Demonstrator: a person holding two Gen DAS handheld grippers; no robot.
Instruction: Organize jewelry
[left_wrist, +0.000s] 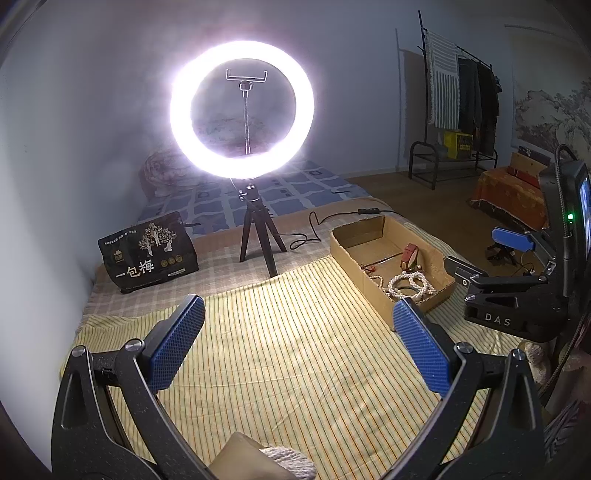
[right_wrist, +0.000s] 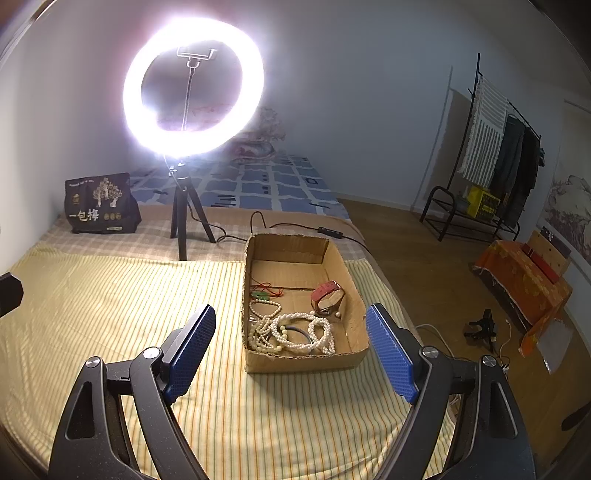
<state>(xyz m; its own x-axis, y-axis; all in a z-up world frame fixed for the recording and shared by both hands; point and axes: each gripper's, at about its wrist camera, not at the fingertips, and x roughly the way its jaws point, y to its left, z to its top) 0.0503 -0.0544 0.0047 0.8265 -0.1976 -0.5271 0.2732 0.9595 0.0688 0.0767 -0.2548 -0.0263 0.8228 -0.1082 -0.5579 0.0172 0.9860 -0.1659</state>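
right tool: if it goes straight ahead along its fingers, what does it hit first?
Most likely the cardboard box, near wall first, then the pearl strands just inside. The right tool is open and empty, fingers straddling the box in the wrist view. Depth is uncertain.

Blown-out ring light glare, dim fisheye-warped edges

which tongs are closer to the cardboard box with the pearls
Right. The right tongs hang open just short of the cardboard box, aimed straight at it. The left tongs sit off to its left over the striped cloth, box ahead-right.
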